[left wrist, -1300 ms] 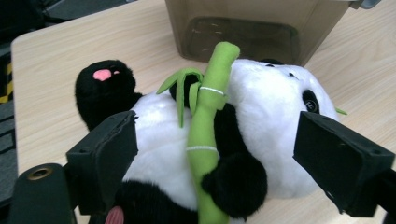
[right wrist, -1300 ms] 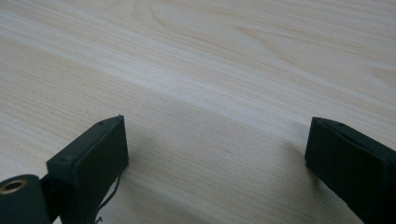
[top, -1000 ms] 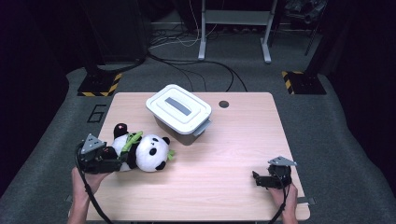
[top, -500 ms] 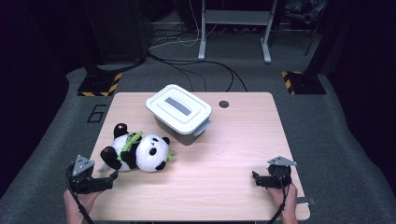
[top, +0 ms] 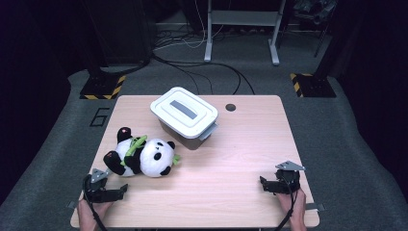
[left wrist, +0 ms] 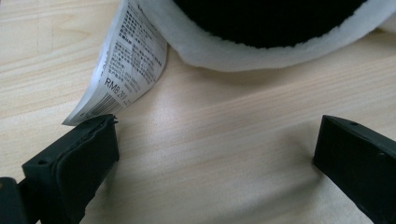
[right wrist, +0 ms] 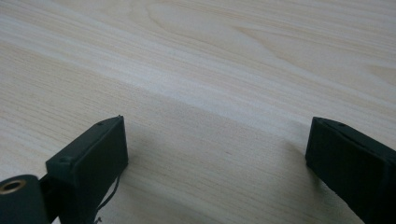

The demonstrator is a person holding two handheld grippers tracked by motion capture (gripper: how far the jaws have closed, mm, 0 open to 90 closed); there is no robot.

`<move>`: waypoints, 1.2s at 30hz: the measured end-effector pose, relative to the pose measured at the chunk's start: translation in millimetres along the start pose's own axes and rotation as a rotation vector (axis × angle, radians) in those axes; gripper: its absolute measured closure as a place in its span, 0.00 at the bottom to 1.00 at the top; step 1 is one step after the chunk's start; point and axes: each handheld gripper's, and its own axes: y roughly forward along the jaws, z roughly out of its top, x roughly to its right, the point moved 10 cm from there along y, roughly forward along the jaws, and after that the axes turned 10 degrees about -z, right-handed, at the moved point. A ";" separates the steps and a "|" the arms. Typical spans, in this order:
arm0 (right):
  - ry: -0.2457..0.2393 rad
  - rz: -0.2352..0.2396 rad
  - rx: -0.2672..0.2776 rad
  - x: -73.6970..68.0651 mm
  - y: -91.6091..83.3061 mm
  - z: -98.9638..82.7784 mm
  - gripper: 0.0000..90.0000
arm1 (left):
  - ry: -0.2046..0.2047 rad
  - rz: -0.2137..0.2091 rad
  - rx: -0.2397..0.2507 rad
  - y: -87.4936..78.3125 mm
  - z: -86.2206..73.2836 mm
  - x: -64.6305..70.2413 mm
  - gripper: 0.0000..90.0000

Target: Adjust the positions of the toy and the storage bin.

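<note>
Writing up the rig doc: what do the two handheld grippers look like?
Both alike: left gripper and right gripper have black bodies with two blocky black jaws. A grey three-cornered plate tops each. A black cable trails from each back toward the person. Hands are bare; no sleeves in view.

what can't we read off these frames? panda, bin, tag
- Bin contents: high view, shut lid covers them.
- Panda far side: high view, its own body hides it.
- Tag small print: left gripper view, too fine and curled.
- Panda body: left gripper view, cut by top edge.
</note>
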 end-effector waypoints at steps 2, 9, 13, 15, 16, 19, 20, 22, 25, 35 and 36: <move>-0.003 0.012 -0.004 -1.9 -1.1 -0.1 0.04 | -0.004 0.002 -0.001 -0.2 -0.3 0.4 0.00; -0.025 0.053 0.023 -22.5 -9.8 23.9 0.03 | -0.005 -0.005 0.002 0.7 0.1 0.6 0.00; -0.056 0.085 0.038 -37.8 -15.7 45.1 0.03 | -0.005 -0.005 0.002 0.7 0.1 0.6 0.00; -0.059 0.093 0.041 -41.4 -16.5 50.2 0.03 | -0.005 -0.005 0.002 0.7 0.1 0.5 0.00; -0.064 0.103 0.043 -45.2 -17.0 55.1 0.03 | -0.005 -0.005 0.002 0.7 0.1 0.5 0.00; -0.088 0.133 0.052 -59.5 -16.9 73.4 0.03 | -0.005 -0.005 0.003 0.7 0.1 0.6 0.00; -0.097 0.138 0.053 -62.9 -16.2 77.7 0.03 | -0.005 -0.005 0.003 0.7 0.1 0.6 0.00; -0.098 0.143 0.053 -65.8 -15.9 80.9 0.03 | -0.005 -0.005 0.003 0.7 0.1 0.6 0.00; -0.113 0.160 0.059 -75.8 -13.1 95.0 0.03 | -0.006 -0.005 0.004 0.8 0.1 0.6 0.00; -0.143 0.197 0.089 -96.6 -9.4 139.3 0.04 | 0.002 -0.007 -0.009 0.1 -0.6 0.3 0.00; -0.149 0.199 0.091 -98.8 -9.4 143.5 0.04 | 0.002 -0.007 -0.009 0.1 -0.6 0.3 0.00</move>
